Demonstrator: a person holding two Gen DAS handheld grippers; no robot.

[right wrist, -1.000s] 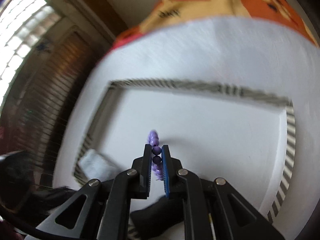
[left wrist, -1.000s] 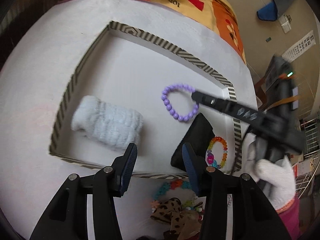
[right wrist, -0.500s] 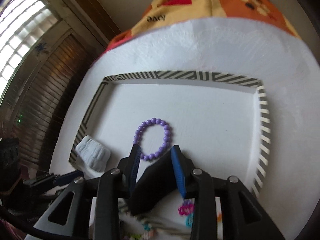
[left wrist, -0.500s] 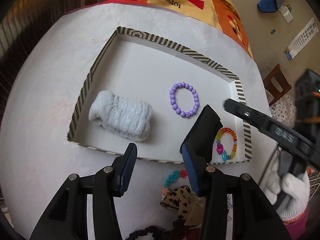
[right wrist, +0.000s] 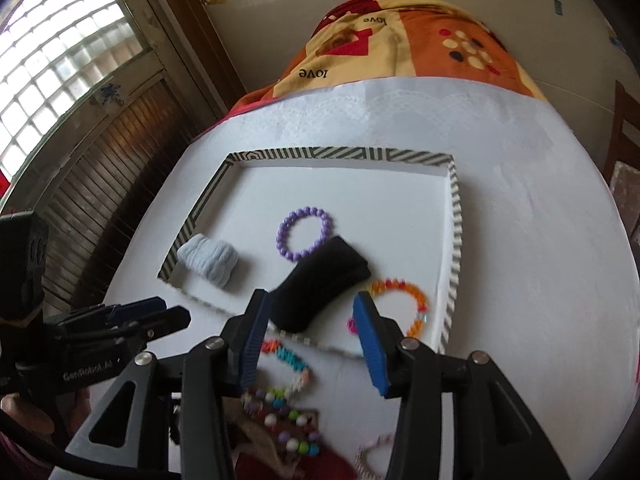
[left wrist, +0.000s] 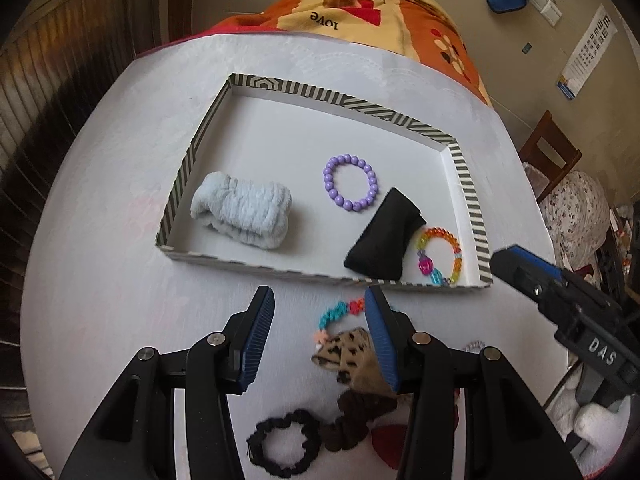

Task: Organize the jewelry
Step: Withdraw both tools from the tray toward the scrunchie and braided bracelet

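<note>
A striped-rim tray (left wrist: 352, 106) (right wrist: 454, 240) lies on the white table. In it are a purple bead bracelet (left wrist: 351, 188) (right wrist: 306, 238), a pale blue scrunchie (left wrist: 242, 210) (right wrist: 208, 260), a black pouch (left wrist: 384, 236) (right wrist: 320, 284) and a rainbow bead bracelet (left wrist: 440, 256) (right wrist: 400, 308). My left gripper (left wrist: 320, 336) (right wrist: 152, 316) is open and empty above the table before the tray. My right gripper (right wrist: 312, 340) (left wrist: 520, 268) is open and empty over the tray's near edge.
Loose pieces lie in front of the tray: a teal and red bracelet (left wrist: 340, 314) (right wrist: 286, 356), a leopard-print scrunchie (left wrist: 352, 356), a brown scrunchie (left wrist: 356, 420), a black scrunchie (left wrist: 282, 448) and a multicolour bead piece (right wrist: 288, 424). An orange blanket (left wrist: 360, 12) lies beyond.
My right gripper let go of the purple bracelet in the tray, opened and pulled back toward the near edge. My left gripper also drew back from the tray.
</note>
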